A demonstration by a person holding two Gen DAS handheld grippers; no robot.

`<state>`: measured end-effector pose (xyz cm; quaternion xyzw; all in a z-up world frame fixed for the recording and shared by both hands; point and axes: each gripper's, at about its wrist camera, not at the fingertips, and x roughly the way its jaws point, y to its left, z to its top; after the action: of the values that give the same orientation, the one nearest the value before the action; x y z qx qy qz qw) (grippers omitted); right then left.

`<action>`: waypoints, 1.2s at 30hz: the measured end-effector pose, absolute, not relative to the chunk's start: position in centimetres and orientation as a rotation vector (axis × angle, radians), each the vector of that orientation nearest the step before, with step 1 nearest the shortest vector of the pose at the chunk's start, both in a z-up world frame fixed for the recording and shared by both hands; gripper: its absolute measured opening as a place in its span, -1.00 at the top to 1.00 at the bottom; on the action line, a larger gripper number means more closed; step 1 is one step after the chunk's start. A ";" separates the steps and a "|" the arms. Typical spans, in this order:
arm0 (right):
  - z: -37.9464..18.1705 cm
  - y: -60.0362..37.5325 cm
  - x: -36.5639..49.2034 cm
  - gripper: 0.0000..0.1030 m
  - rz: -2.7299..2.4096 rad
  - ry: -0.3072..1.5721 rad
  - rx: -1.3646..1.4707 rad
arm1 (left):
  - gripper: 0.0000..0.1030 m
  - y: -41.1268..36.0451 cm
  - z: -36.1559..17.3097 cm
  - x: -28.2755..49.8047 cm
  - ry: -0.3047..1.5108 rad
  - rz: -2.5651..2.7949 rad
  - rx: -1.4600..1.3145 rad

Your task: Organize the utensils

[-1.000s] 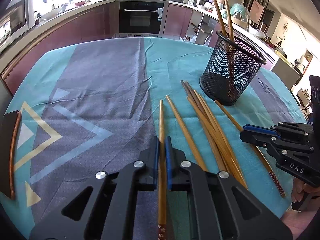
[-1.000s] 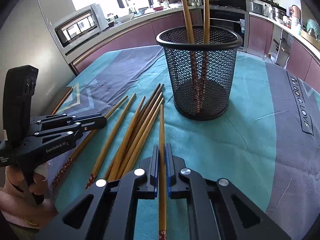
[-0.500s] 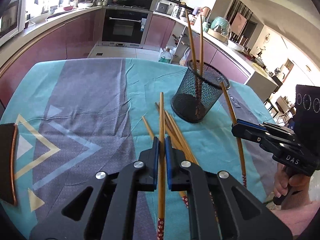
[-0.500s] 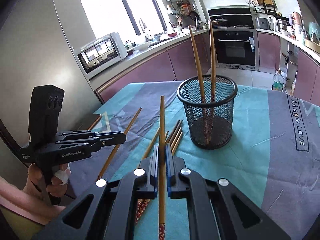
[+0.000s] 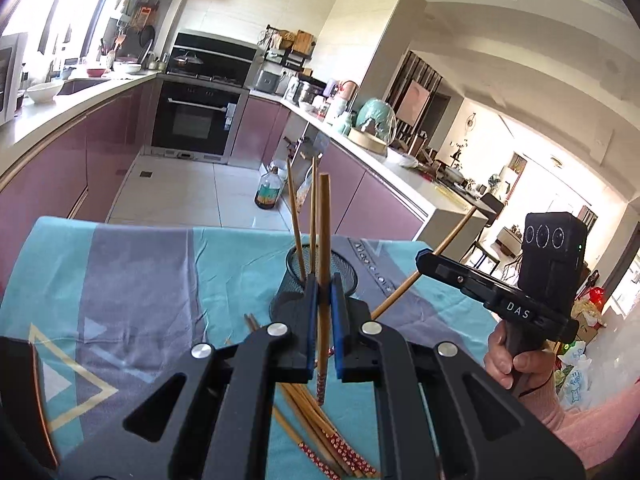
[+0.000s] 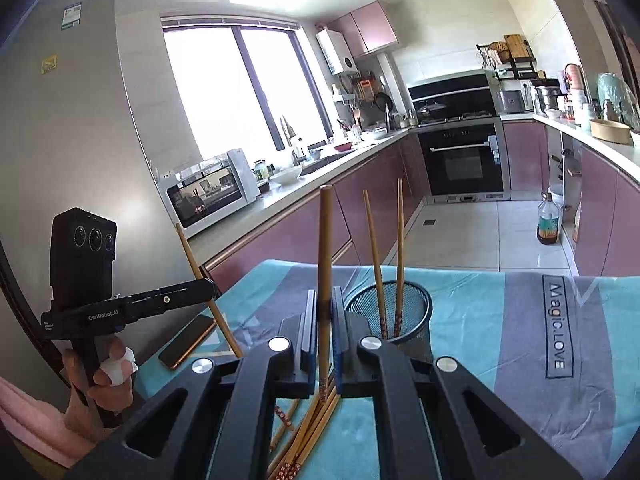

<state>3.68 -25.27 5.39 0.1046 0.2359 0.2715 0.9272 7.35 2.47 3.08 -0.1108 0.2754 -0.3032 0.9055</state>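
My left gripper (image 5: pixel 324 292) and right gripper (image 6: pixel 325 308) each clench one slim brown bamboo chopstick (image 5: pixel 323 248), lifted upright. Beyond my fingertips waits the black wire-mesh cup (image 6: pixel 408 300), ready for dropping them in.

Each camera sits on its own gripper and looks forward along the two fingers, angled slightly down over the table (image 5: pixel 132 264) toward the kitchen. The left wrist view faces the oven (image 5: pixel 196 124) and the right-hand counter; the right gripper (image 5: pixel 426 258) appears at its right edge. The right wrist view faces the window (image 6: pixel 240 92) and oven; the left gripper (image 6: pixel 208 286) appears at its left edge. Both views share the mesh holder (image 5: pixel 348 270), the oven and the tablecloth, all close below.
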 end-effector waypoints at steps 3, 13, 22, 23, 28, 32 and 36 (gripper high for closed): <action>6.9 -25.6 4.1 0.90 0.552 0.451 0.192 | 0.87 2.2 4.7 8.4 0.524 -0.616 -0.237; 11.9 -27.2 5.8 0.90 0.509 0.351 0.155 | 0.87 -0.3 9.9 11.5 0.426 -0.615 -0.239; 10.5 -26.6 9.8 0.90 0.445 0.418 0.110 | 0.87 -4.5 9.0 15.4 0.524 -0.544 -0.120; 9.9 -26.3 10.4 0.90 0.445 0.443 0.105 | 0.87 -5.0 8.4 15.8 0.545 -0.536 -0.102; 7.1 -25.0 12.5 0.90 0.451 0.568 0.095 | 0.87 -7.3 5.5 17.7 0.641 -0.531 -0.045; 5.5 -24.3 14.0 0.90 0.453 0.660 0.081 | 0.86 -8.1 4.4 18.9 0.670 -0.536 -0.012; 4.5 -23.9 15.2 0.88 0.425 0.711 0.073 | 0.86 -7.5 3.8 19.9 0.686 -0.541 -0.020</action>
<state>15.18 -23.87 4.51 0.0353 0.3451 0.2065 0.9149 19.90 -7.46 3.80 -0.0097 0.3323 -0.2621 0.9060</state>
